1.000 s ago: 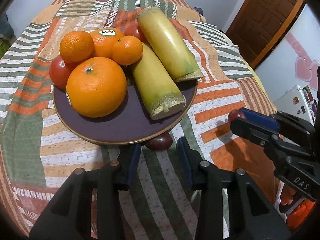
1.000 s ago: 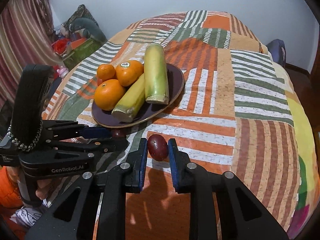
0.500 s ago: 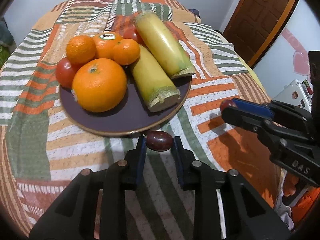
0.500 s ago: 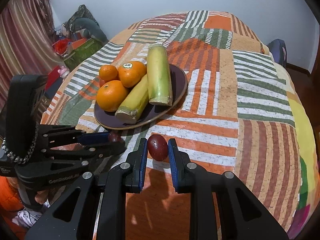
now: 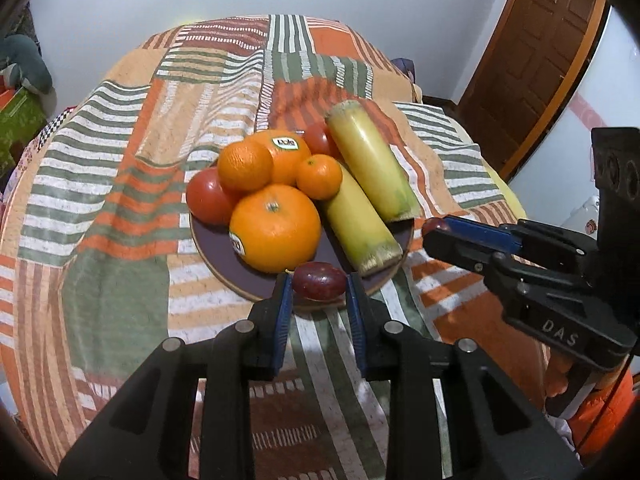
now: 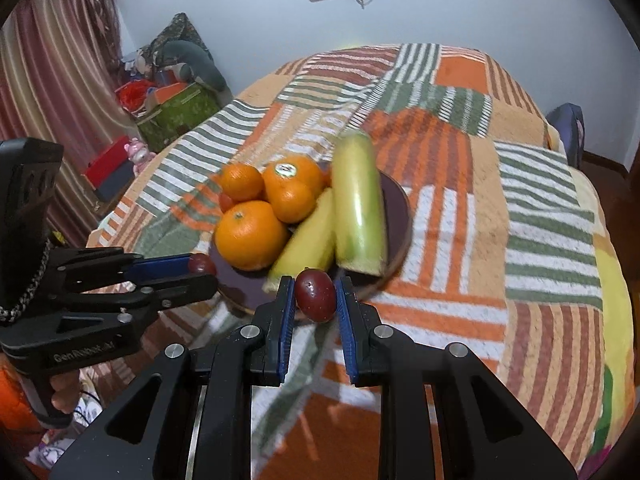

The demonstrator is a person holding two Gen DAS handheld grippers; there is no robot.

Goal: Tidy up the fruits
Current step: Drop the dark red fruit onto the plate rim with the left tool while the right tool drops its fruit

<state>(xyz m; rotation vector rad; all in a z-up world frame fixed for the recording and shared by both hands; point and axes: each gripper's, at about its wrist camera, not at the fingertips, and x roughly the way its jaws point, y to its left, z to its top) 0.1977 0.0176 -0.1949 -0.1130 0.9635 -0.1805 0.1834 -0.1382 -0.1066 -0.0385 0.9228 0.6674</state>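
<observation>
Plums, 2, 1 in left gripper (image 5: 319,286), 1 in right gripper (image 6: 315,295), 4 oranges (image 5: 276,232)

four oranges (image 5: 275,232), two tomatoes (image 5: 209,201), two plums (image 5: 319,281)

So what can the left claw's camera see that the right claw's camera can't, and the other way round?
Only the left camera shows the brown door and a clear look at the tomato beside the oranges. Only the right camera shows the curtain and the green box on the floor. Both show the plate of fruit, the striped cloth, and each claw, left and right, holding a dark red fruit: the left one and the right one.
</observation>
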